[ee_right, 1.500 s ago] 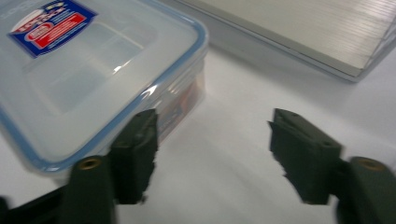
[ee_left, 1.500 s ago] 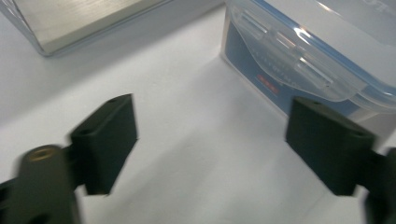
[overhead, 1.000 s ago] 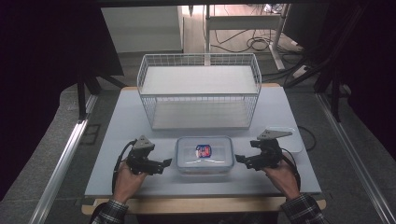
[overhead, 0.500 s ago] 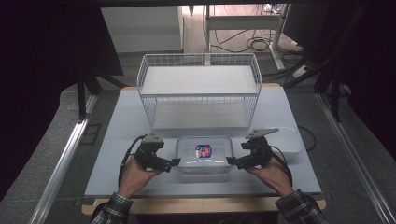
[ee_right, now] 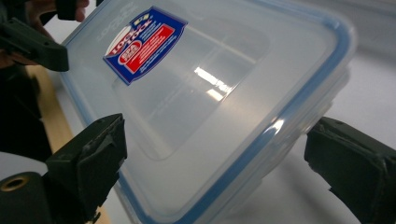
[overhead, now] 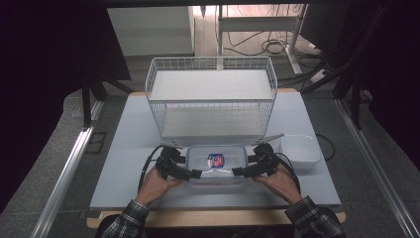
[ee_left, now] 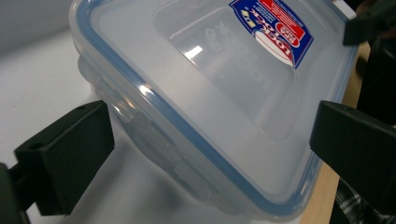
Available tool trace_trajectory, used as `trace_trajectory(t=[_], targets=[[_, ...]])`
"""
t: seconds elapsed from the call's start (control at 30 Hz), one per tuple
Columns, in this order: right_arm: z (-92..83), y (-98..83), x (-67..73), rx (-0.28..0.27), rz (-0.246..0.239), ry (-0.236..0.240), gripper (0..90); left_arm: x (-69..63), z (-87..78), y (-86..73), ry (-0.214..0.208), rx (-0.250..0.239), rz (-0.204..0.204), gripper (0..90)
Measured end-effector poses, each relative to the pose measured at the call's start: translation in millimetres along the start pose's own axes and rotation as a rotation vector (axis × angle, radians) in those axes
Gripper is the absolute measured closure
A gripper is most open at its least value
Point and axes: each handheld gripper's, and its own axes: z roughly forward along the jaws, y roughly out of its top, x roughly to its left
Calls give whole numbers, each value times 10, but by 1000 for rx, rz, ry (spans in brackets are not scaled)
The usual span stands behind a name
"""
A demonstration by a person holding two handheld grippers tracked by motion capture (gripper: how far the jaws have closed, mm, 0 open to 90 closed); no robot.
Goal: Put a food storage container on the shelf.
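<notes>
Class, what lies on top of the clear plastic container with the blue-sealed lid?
A red-and-blue label sits on the clear plastic container's lid. The frosted lid hides any contents.

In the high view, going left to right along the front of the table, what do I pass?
Left gripper → clear lidded food container with a blue-and-red label → right gripper → white tub.

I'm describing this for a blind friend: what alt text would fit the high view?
A person's two hands hold black grippers, the left gripper and the right gripper, open at either end of a clear lidded plastic box on a pale table. A white wire basket stands behind it, a white tub at its right.
</notes>
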Motion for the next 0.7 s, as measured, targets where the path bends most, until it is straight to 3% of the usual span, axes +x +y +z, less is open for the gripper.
trace_trajectory(t=[0.1,0.13,0.17,0.2,0.37,0.4,0.43,0.47,0.5,0.57,0.6,0.63,0.67,0.7], targets=[[-14,-10,-16,6,17,15,99,6,-39,-18,-9,0,-8,68],[-59,-14,-25,7,41,20,166,16,-89,-48,-26,-4,-31,104],[-59,-14,-25,7,41,20,166,16,-89,-48,-26,-4,-31,140],[-100,-21,-35,9,60,26,227,32,-144,-93,-47,-11,-61,188],[-170,-50,-94,-6,121,55,352,30,-215,-150,-54,-37,-85,332],[-202,-67,-123,-18,146,69,410,26,-234,-152,-43,-48,-92,381],[-202,-67,-123,-18,146,69,410,18,-267,-153,-17,-74,-93,381],[-215,-73,-130,-21,156,70,429,-1,-316,-155,17,-113,-70,469],[-254,-79,-138,-47,167,47,525,-61,-346,-126,77,-114,-7,703],[-299,-62,-134,-54,161,33,595,-74,-345,-110,85,-105,-26,700],[-302,-53,-124,-43,155,29,586,-51,-331,-102,67,-93,-71,674],[-302,-53,-124,-43,155,29,586,-51,-331,-102,67,-93,-71,609],[-293,-33,-114,-26,150,23,522,-6,-300,-106,34,-88,-108,486],[-265,-26,-122,-10,156,33,465,116,-242,-125,-33,-81,-180,437]])
